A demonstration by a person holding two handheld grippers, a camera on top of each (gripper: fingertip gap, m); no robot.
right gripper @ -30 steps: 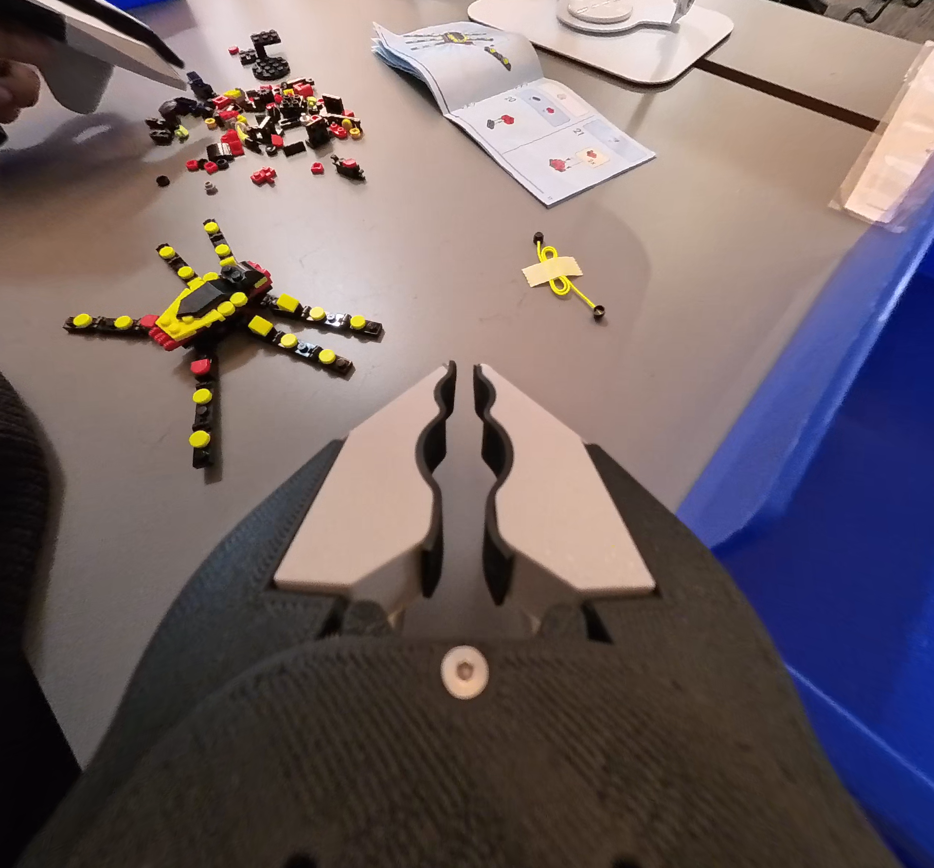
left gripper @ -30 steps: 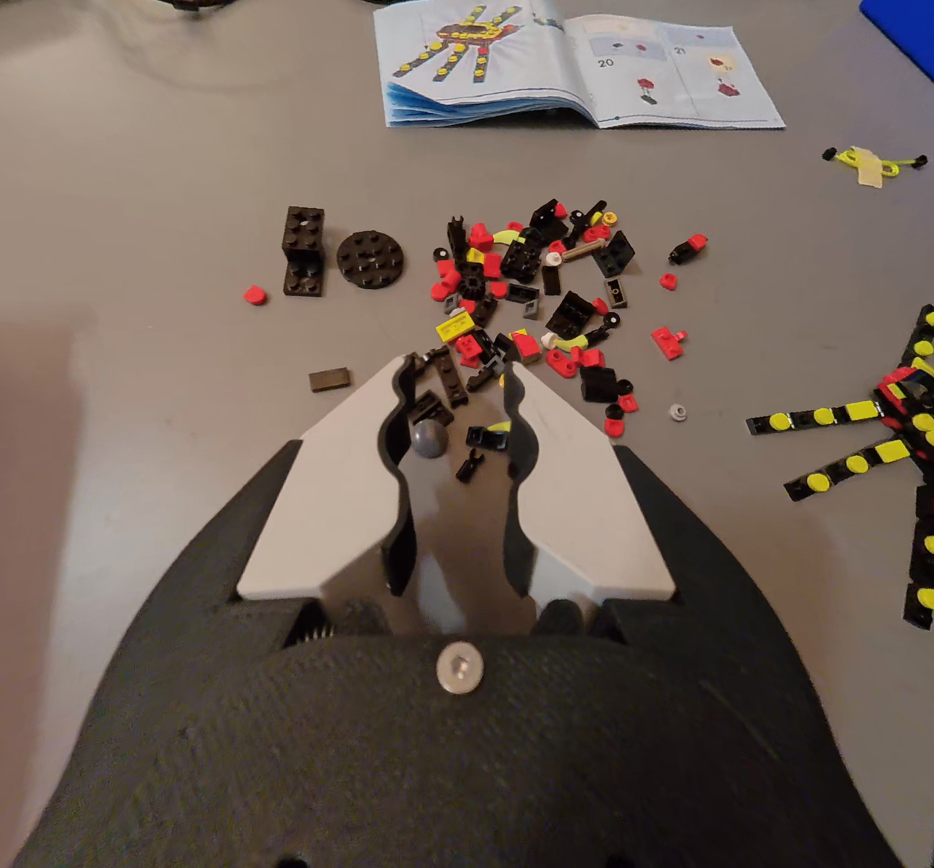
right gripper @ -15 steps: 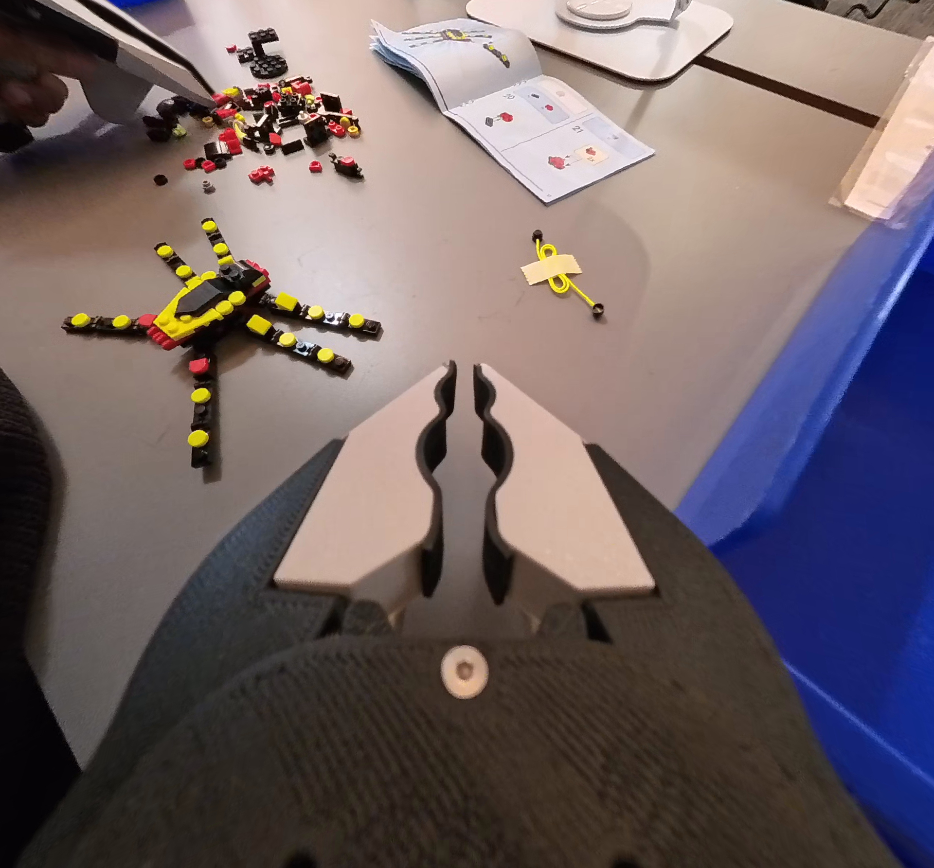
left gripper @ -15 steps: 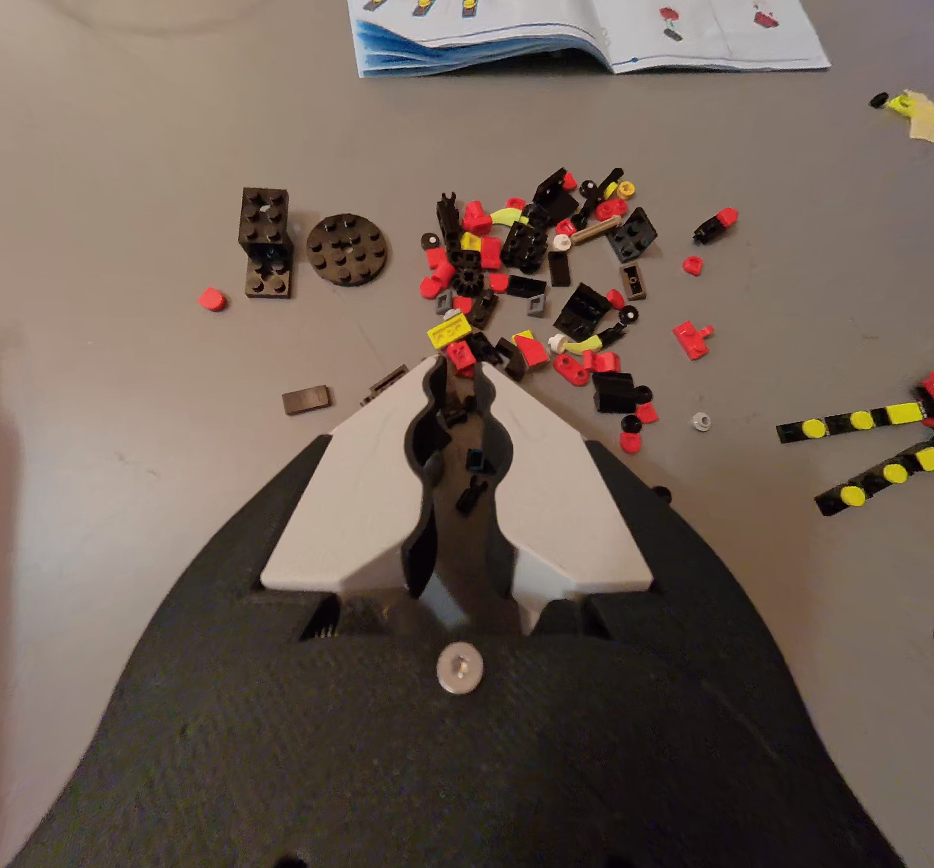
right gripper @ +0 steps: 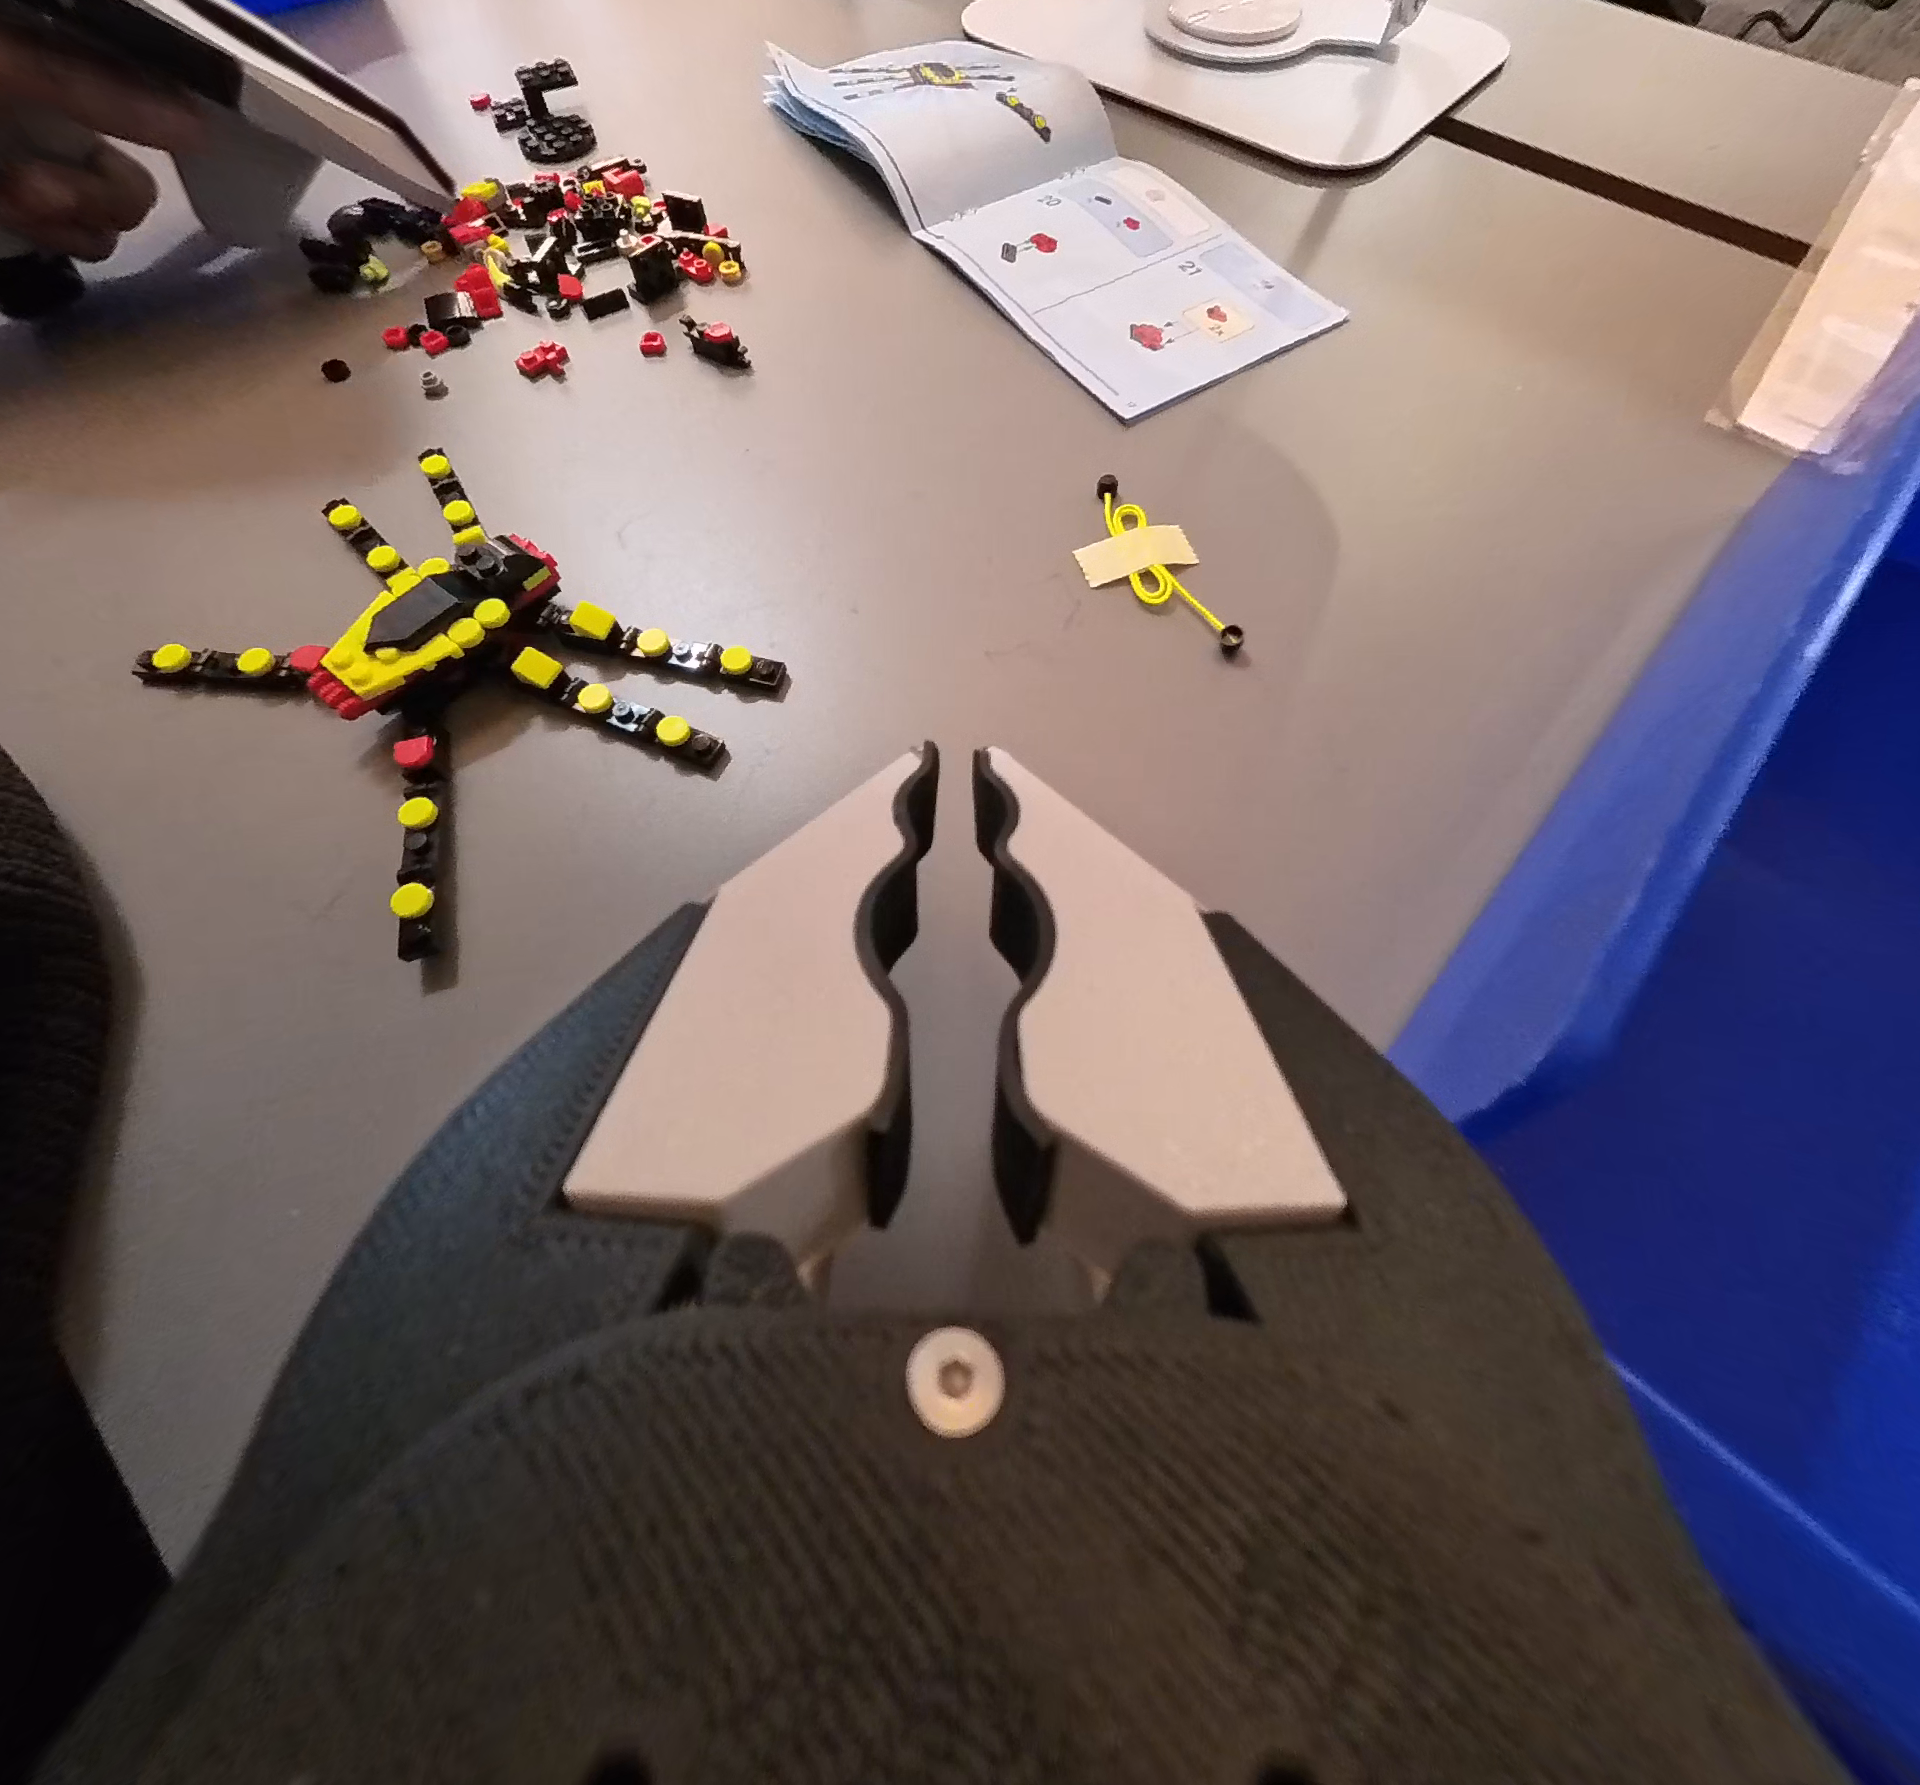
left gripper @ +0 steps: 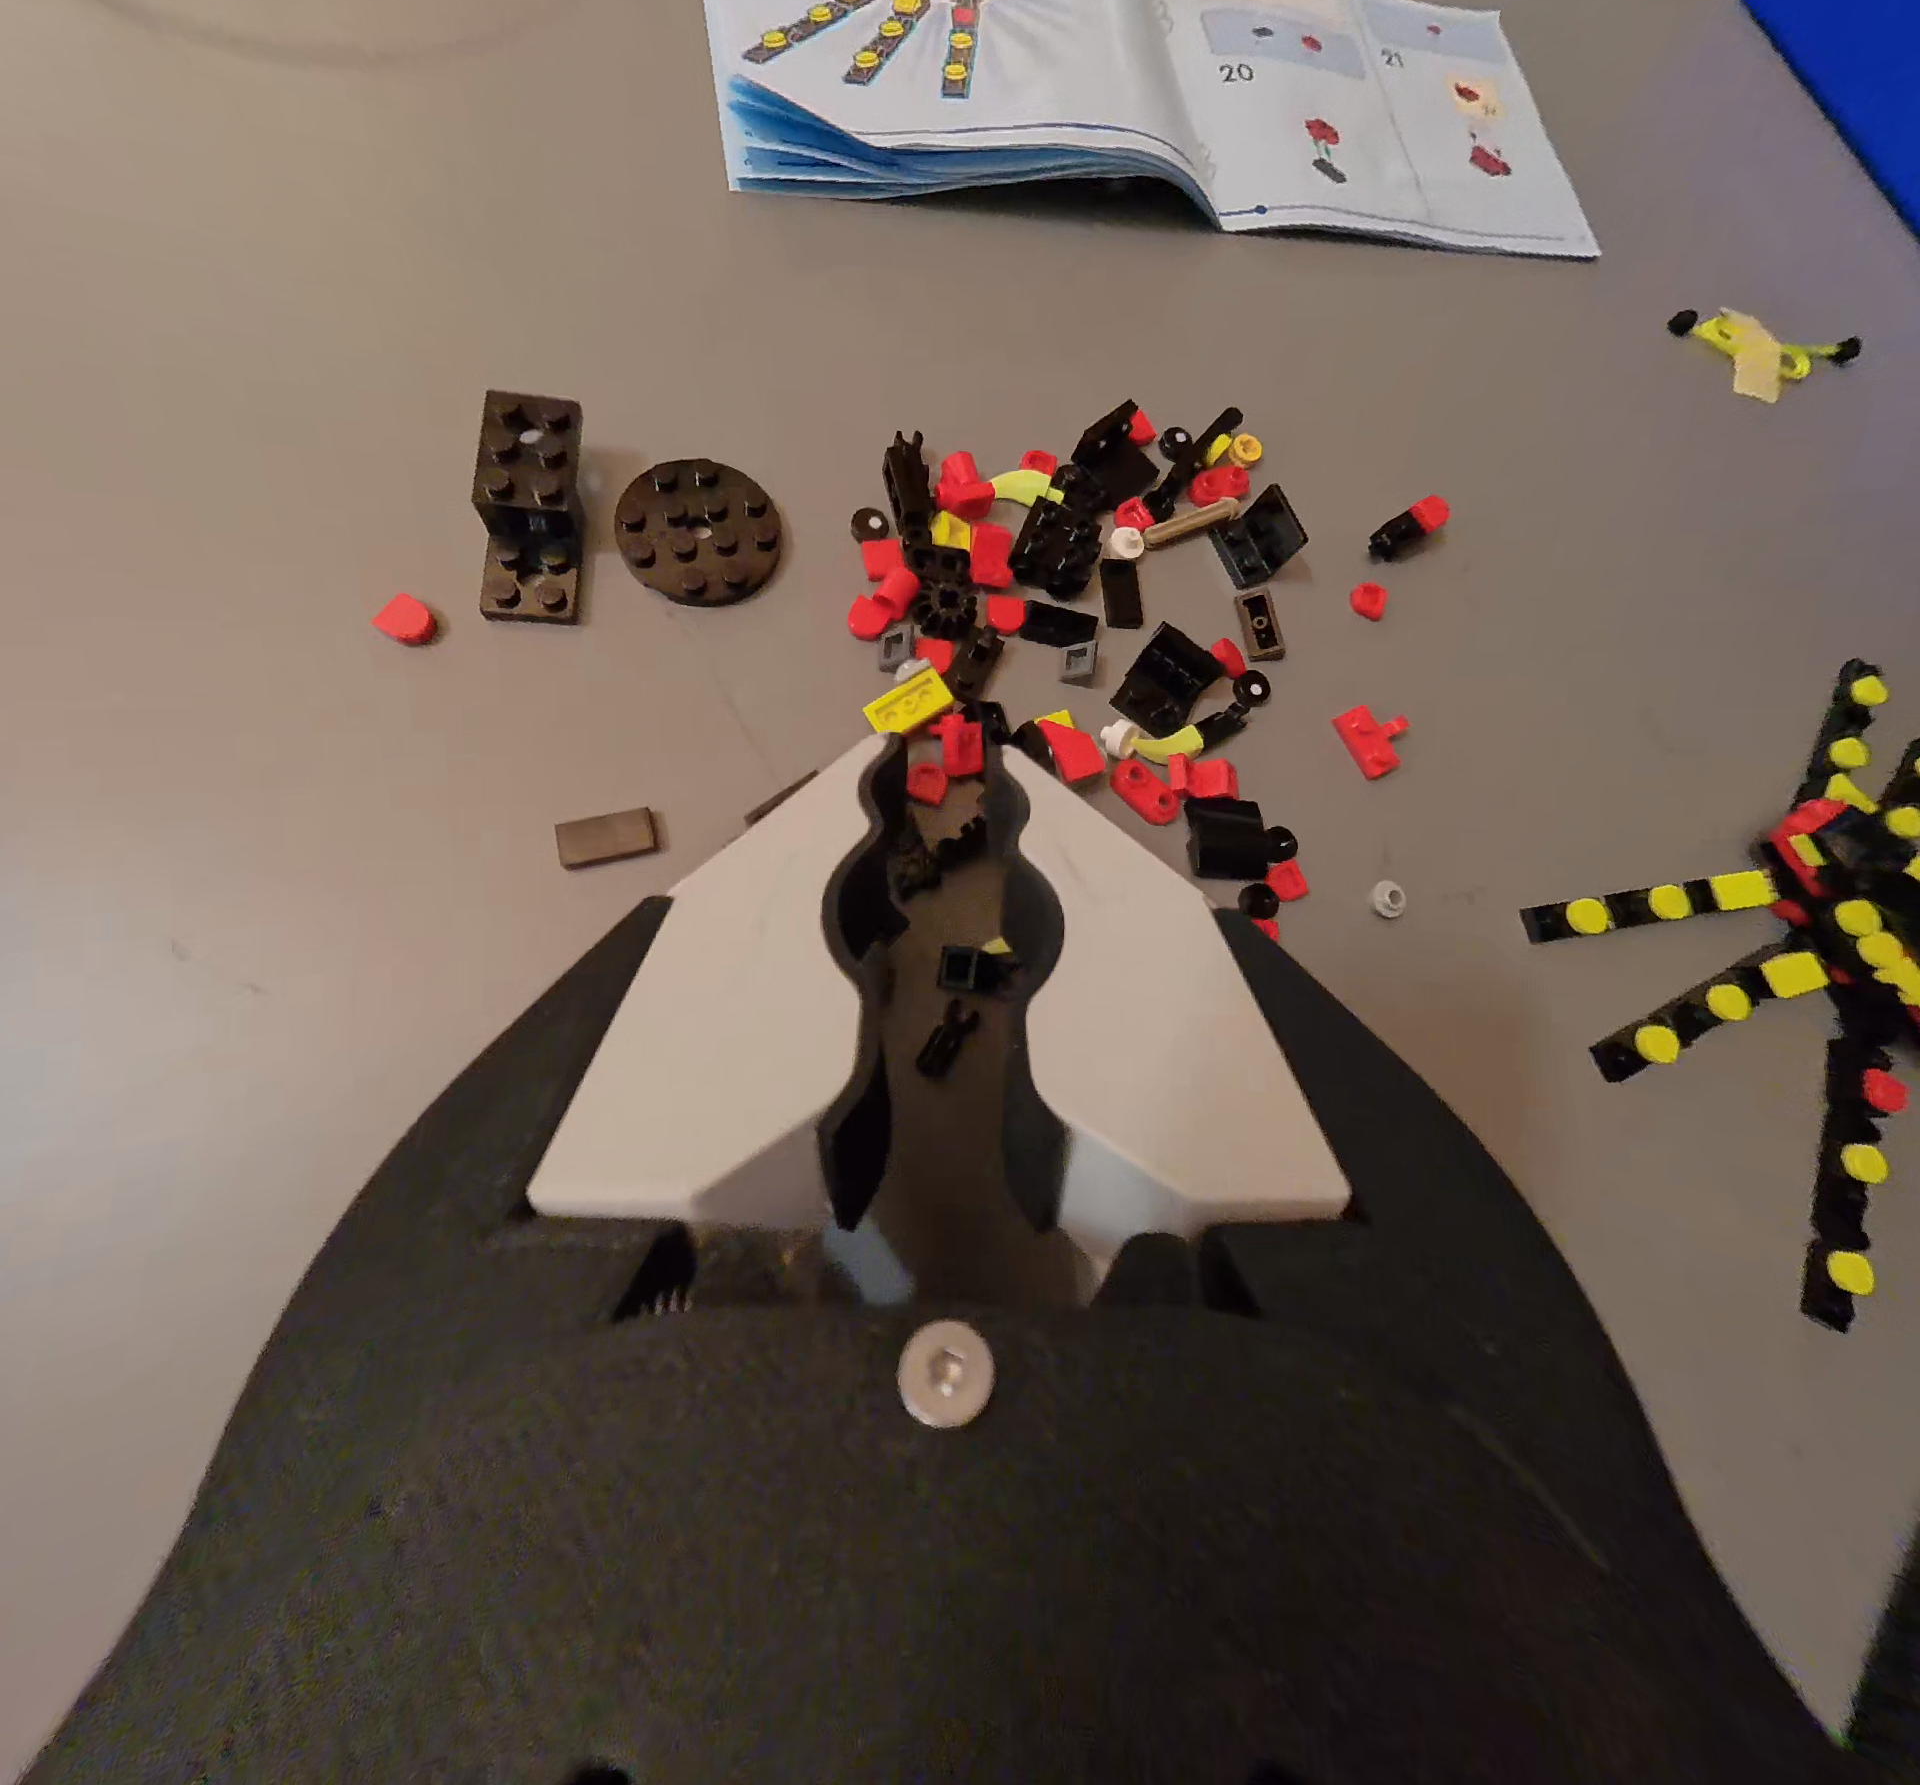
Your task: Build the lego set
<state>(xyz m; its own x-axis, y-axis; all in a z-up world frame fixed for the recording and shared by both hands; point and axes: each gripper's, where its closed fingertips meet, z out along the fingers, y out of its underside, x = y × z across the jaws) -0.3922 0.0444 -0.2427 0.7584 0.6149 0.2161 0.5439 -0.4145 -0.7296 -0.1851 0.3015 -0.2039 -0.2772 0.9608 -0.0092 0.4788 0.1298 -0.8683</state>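
A pile of loose small red, black and yellow lego pieces [left gripper: 1060,613] lies mid-table; it also shows in the right wrist view [right gripper: 582,249]. My left gripper [left gripper: 945,753] is low at the pile's near edge, jaws narrowly open, tips on either side of small red pieces [left gripper: 954,743]. I cannot tell if they touch. It shows far left in the right wrist view [right gripper: 442,189]. The partly built black-and-yellow spider model [right gripper: 436,634] lies to the right [left gripper: 1849,883]. My right gripper [right gripper: 954,759] is almost closed and empty above bare table near the spider.
An open instruction booklet [left gripper: 1091,73] lies beyond the pile. A black bracket brick [left gripper: 530,509], a round black plate [left gripper: 696,535], a red piece [left gripper: 405,618] and a dark tile [left gripper: 606,836] lie left. A taped yellow string [right gripper: 1138,556], a blue bin [right gripper: 1662,904] and a monitor stand [right gripper: 1299,62] are right. There is about 35 cm between the tips of the two grippers.
My left gripper moved forward into the near edge of the pile and its jaws narrowed. The grey ball piece seen between its fingers no longer shows. The right gripper has not moved.
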